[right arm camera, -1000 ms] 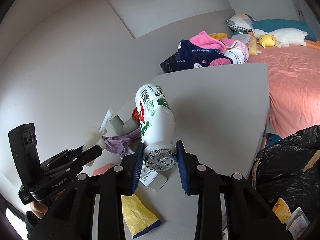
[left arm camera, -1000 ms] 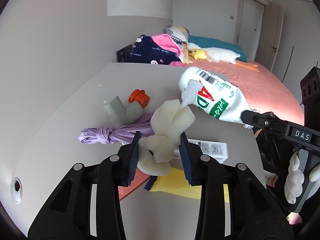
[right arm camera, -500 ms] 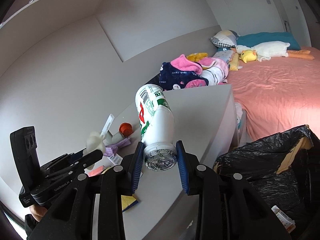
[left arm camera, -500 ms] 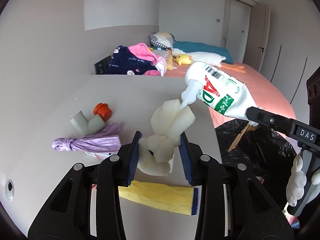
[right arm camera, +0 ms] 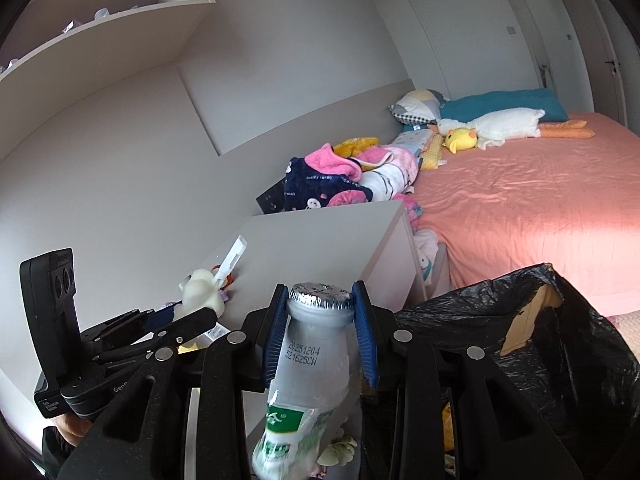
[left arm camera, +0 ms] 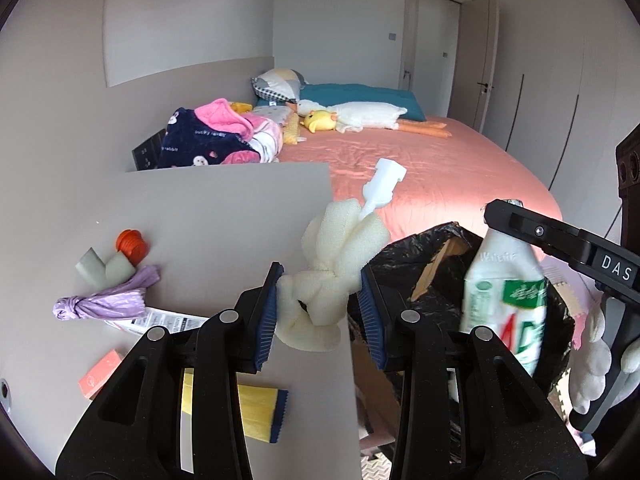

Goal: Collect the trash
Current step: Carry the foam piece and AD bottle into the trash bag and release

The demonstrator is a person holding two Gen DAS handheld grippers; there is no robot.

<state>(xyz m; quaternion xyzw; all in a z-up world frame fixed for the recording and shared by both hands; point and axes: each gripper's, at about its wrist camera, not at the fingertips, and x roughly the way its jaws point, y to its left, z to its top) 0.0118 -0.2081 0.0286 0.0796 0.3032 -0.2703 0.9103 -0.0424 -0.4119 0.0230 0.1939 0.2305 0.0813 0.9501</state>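
Over the black trash bag point(right arm camera: 560, 344), right tongs point(right arm camera: 320, 332) pinch a hanging bottle point(right arm camera: 308, 380), left tongs point(left arm camera: 318, 308) squeeze a foam brush point(left arm camera: 332, 280) — either could slip and miss the opening.

A cream foam sponge brush point(left arm camera: 334, 264) with a white plastic handle pointing toward one o'clock sits pinched at the desk's edge. At its four o'clock, a white drink bottle point(left arm camera: 503, 300) with green-and-red label hangs foil top up over a black trash bag point(left arm camera: 424, 272).

bed point(left arm camera: 440, 168): pink sheet | plush duck point(left arm camera: 318, 121) by teal pillow point(left arm camera: 360, 94) | shelves point(right arm camera: 120, 16): wall
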